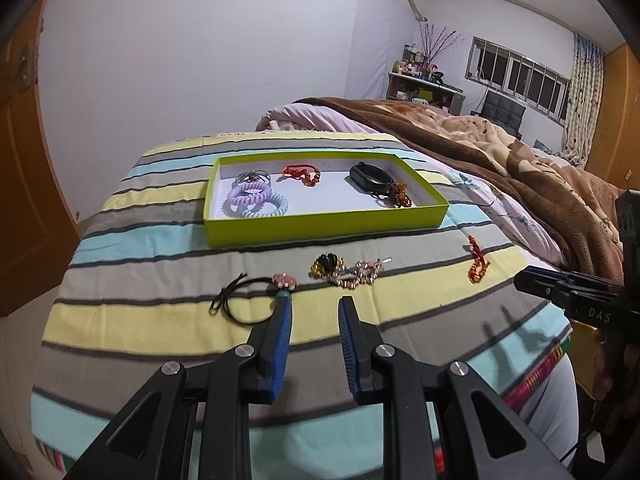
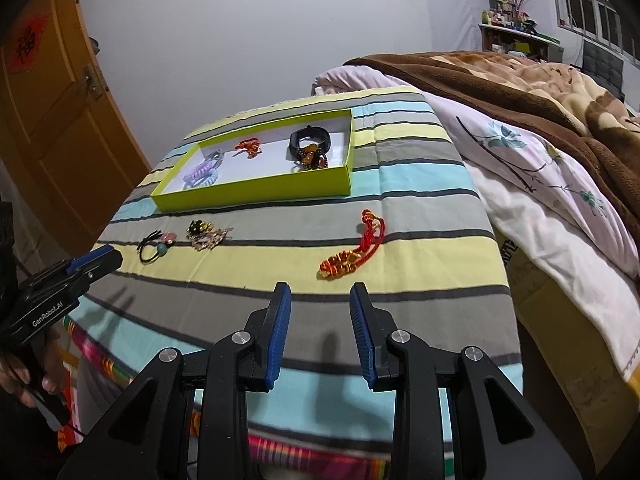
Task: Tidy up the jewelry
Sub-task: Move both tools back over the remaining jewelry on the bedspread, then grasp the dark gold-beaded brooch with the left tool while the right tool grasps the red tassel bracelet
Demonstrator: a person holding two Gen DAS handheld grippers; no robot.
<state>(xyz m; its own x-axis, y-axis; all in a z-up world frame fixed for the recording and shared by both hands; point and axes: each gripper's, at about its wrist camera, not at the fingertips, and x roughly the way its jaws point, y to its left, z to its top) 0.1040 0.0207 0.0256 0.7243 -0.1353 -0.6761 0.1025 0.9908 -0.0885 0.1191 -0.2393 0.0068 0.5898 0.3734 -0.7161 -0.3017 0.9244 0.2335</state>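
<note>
Blue-padded, the right gripper (image 2: 320, 296) hangs with jaws apart and empty; just ahead of its right finger lies the red cord bracelet (image 2: 352, 250), long axis running forward and slightly right. Likewise parted, the left gripper (image 1: 314, 308) sits just behind the black hair tie (image 1: 256, 292). Beyond both lies the green tray (image 2: 256, 192).
</note>
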